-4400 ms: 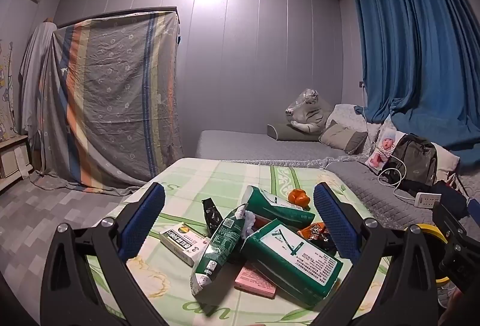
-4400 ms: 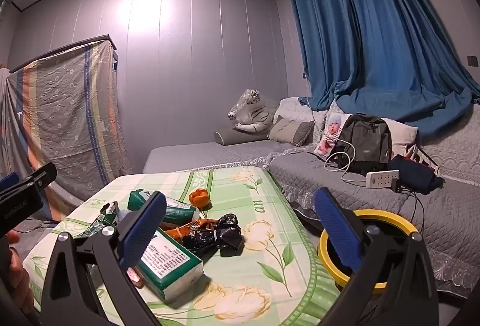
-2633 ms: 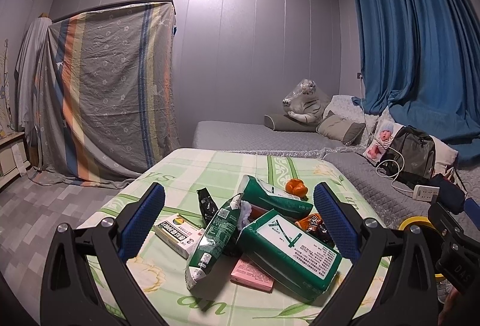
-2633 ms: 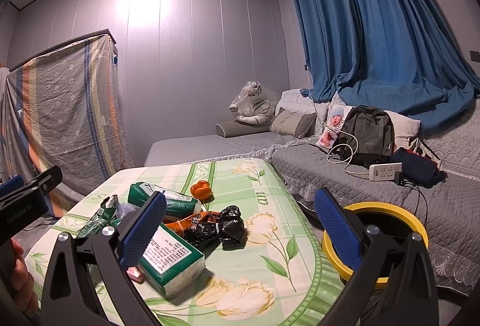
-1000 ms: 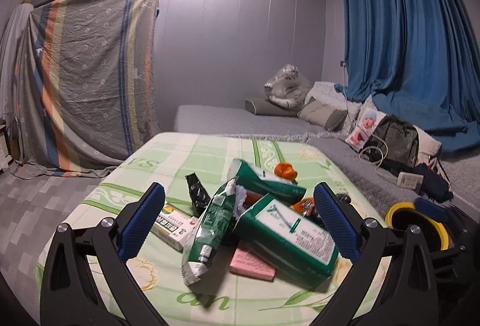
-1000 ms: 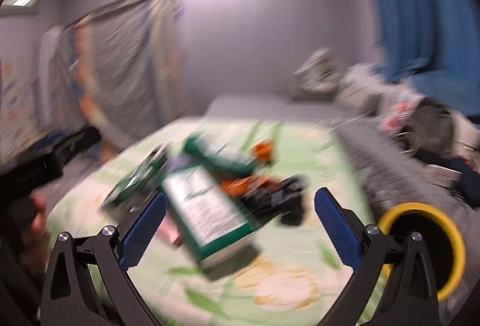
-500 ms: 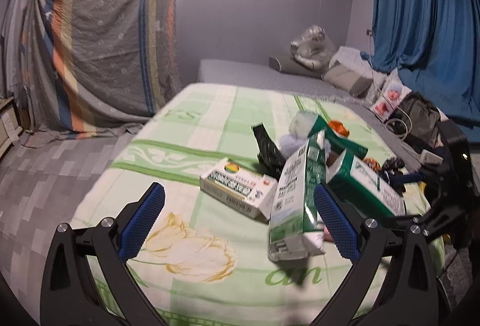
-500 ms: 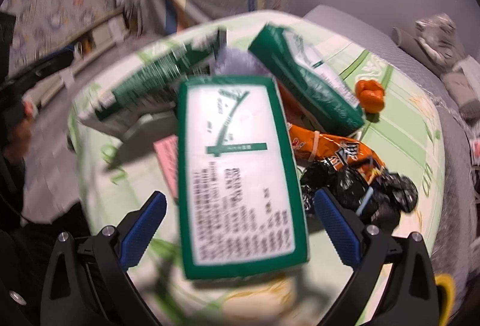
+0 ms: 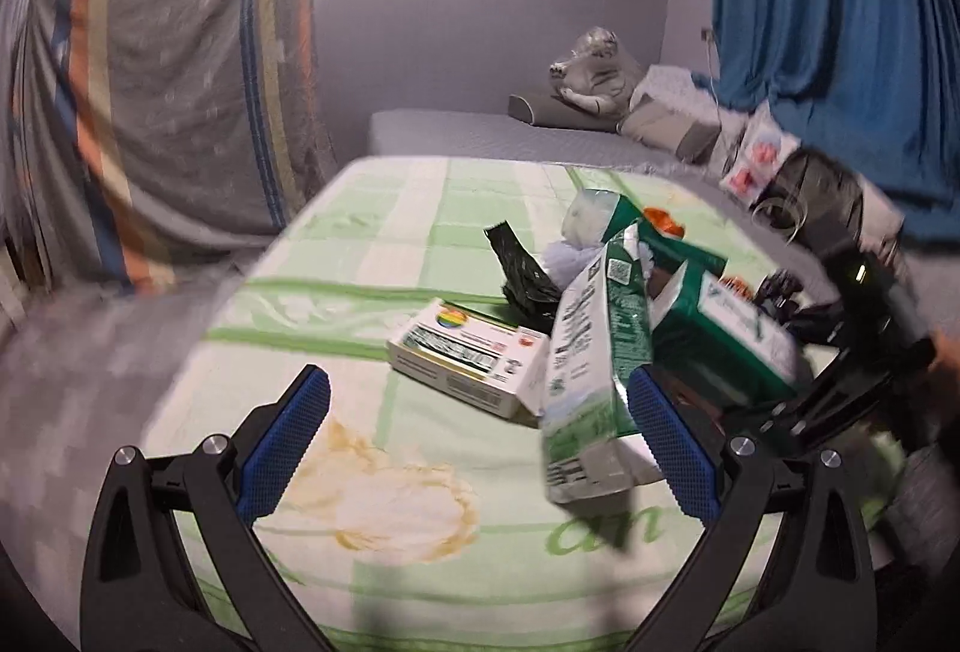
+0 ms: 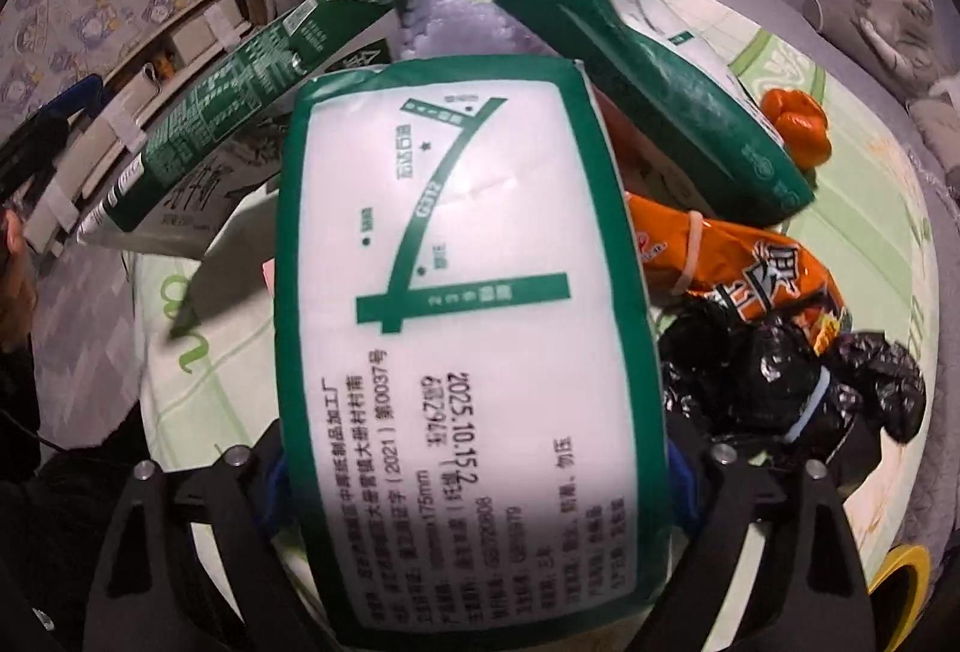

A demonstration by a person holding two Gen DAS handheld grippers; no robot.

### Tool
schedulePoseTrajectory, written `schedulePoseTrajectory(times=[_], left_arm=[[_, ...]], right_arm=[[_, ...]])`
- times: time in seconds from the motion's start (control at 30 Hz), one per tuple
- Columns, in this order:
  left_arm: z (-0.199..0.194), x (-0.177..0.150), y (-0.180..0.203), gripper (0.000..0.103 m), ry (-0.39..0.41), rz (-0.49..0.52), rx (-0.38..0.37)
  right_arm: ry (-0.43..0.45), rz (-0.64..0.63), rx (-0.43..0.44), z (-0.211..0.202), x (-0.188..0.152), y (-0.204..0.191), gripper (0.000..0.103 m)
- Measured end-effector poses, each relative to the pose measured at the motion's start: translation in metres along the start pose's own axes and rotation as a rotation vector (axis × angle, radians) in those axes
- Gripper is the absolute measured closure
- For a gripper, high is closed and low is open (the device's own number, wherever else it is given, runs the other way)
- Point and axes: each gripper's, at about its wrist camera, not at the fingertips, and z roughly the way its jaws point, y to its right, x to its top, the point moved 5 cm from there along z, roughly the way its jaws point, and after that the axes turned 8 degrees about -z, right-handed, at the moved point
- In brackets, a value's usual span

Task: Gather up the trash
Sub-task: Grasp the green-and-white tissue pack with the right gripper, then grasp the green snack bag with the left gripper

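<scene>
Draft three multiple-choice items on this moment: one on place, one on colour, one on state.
1. The orange snack bag lies:
A) on the floor
B) on the table, next to the black plastic bag
C) on the bed

2. The border of the big printed tissue pack is:
A) red
B) yellow
C) green

3. The left gripper is:
A) open, with nothing between its pads
B) shut and empty
C) out of view

Answers:
1. B: the right wrist view shows the orange bag on the green cloth, beside the black bag.
2. C: a green band frames the pack's white printed face.
3. A: the left wrist view shows its blue pads wide apart, with only the tablecloth and the trash farther off seen between them.
</scene>
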Motion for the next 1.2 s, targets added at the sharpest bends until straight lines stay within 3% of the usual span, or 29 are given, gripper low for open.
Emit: schedulePoseTrajectory(times=[0.07,0.13,0.2,0.4,0.57,0.67,0.87,0.93,0.97,1.0,1.2], left_arm=[[0.001,0.001,0.009,0.008,-0.014,0.083,-0.007],[0.003,0.004,0.017,0.008,-0.068,0.059,-0.103],[0.008,0.007,0.026,0.008,-0.103,0.078,-0.130],[0.030,0.007,0.067,0.008,-0.163,0.249,-0.097],[0.056,0.008,0.080,0.008,-0.223,0.266,-0.062],[0.073,0.004,0.081,0.008,-0.238,0.287,-0.011],[0.099,-0.004,0.069,0.009,-0.299,0.242,0.005],[0.103,-0.004,0.061,0.032,-0.308,0.215,-0.006],[0.106,-0.006,0.057,0.055,-0.334,0.192,-0.027],[0.109,-0.008,0.053,0.070,-0.352,0.175,-0.030],[0.093,-0.003,0.040,0.070,-0.302,0.100,-0.083]], right_arm=[[0.015,0.040,0.029,-0.003,-0.001,0.003,0.021],[0.043,0.095,0.081,-0.008,-0.008,0.010,0.022],[0.090,0.151,0.151,-0.021,-0.017,0.014,0.023],[0.221,0.229,0.218,-0.068,-0.035,0.010,0.023],[0.294,0.260,0.256,-0.098,-0.051,0.008,0.022],[0.316,0.260,0.265,-0.105,-0.051,0.015,0.022],[0.337,0.284,0.290,-0.104,-0.057,0.015,0.022],[0.341,0.290,0.293,-0.103,-0.057,0.017,0.022],[0.342,0.292,0.295,-0.104,-0.058,0.015,0.022],[0.342,0.293,0.296,-0.104,-0.059,0.013,0.022],[0.350,0.299,0.293,-0.099,-0.053,0.017,0.022]])
